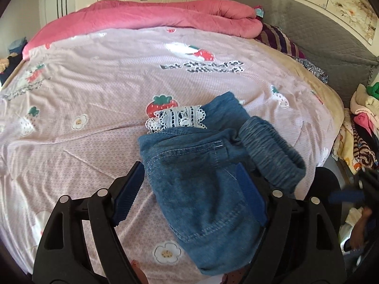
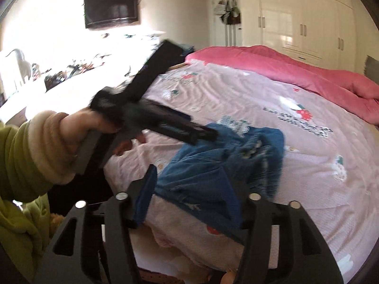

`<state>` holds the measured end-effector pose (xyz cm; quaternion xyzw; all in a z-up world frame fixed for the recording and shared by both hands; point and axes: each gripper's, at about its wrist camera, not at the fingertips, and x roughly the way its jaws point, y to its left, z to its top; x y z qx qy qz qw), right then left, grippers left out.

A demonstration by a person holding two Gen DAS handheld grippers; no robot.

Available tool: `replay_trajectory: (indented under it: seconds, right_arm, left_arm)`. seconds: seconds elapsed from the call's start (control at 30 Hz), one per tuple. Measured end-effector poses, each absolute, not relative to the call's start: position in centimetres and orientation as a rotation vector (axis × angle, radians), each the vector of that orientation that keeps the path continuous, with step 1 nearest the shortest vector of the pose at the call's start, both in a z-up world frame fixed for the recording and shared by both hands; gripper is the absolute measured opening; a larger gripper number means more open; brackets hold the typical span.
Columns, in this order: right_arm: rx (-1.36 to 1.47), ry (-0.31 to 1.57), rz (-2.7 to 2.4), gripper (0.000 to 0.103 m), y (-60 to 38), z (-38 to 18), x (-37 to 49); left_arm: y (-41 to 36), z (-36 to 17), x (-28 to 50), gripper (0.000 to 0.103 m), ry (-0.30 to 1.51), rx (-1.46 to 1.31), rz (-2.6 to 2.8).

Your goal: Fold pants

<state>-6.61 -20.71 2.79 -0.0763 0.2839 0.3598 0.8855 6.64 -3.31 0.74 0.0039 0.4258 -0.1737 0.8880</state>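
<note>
Lying folded on the pink strawberry-print bed sheet (image 1: 94, 90), the blue denim pants (image 1: 203, 184) show a white lace trim (image 1: 180, 117) at the far end. The left gripper (image 1: 191, 196) hangs above them, fingers spread; the right gripper (image 2: 196, 203) likewise stands parted, pinching nothing.

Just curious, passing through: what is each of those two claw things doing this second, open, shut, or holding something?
Left gripper: open, holding nothing; the folded jeans lie on the bed between its fingers.
Right gripper: open, holding nothing; the jeans are loose in front of it.
</note>
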Motion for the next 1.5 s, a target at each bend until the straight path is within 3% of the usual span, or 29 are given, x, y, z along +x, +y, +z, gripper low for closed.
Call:
replay_trajectory:
  seconds: [0.2,0.5,1.43,1.5]
  right_arm:
    - [-0.081,0.604,0.653,0.081,-22.5,2.0,-5.3]
    - [0.068,0.676,0.557,0.092,-25.5,1.4,-0.8]
    - [0.280,0.992,0.608,0.095,-25.1,-5.4,11.4]
    - [0.284,0.996,0.628,0.082,-25.0,-5.6,11.7]
  left_arm:
    - [-3.5,1.3,5.4,0.082,0.859,0.030,-0.336]
    - [-2.3,-1.5,5.7,0.086,0.914,0.027,-0.260]
    - [-1.9,-5.4,6.8,0.093,1.013,-0.120,-0.285]
    - [-2.0,-5.3,6.8,0.093,1.012,-0.127,-0.286]
